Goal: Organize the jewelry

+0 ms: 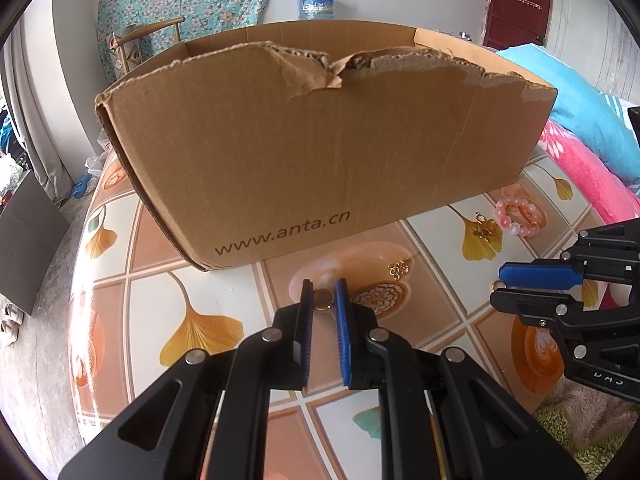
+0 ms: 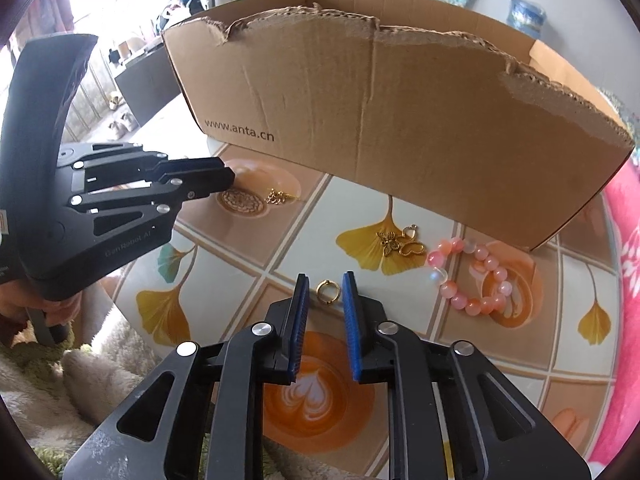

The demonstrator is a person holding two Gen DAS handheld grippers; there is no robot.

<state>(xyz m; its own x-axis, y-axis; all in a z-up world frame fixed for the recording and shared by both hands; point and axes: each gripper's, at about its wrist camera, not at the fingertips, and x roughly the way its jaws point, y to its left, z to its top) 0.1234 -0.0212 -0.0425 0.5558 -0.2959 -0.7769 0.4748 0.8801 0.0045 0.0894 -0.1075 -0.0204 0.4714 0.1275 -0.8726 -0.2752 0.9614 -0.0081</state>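
My left gripper [image 1: 324, 285] is shut on a gold ring [image 1: 323, 300] just above the patterned table [image 1: 224, 280], in front of the cardboard box [image 1: 320, 152]. My right gripper [image 2: 326, 279] stands narrowly open around a second gold ring [image 2: 328, 292] that lies on the table, with a thin gap at each pad. Farther right lie gold butterfly charms [image 2: 400, 244] and a pink bead bracelet [image 2: 476, 276]. A small gold chain piece [image 2: 278, 197] rests near the left gripper [image 2: 228, 176]. In the left wrist view the right gripper [image 1: 498, 285] comes in from the right.
The open-topped box [image 2: 400, 128] with torn edges blocks the far side of the table. Pink and blue bedding [image 1: 592, 152] lies to the right. A fluffy blanket [image 2: 60, 380] borders the near edge. The bracelet [image 1: 518, 216] and charms [image 1: 484, 228] sit near the box corner.
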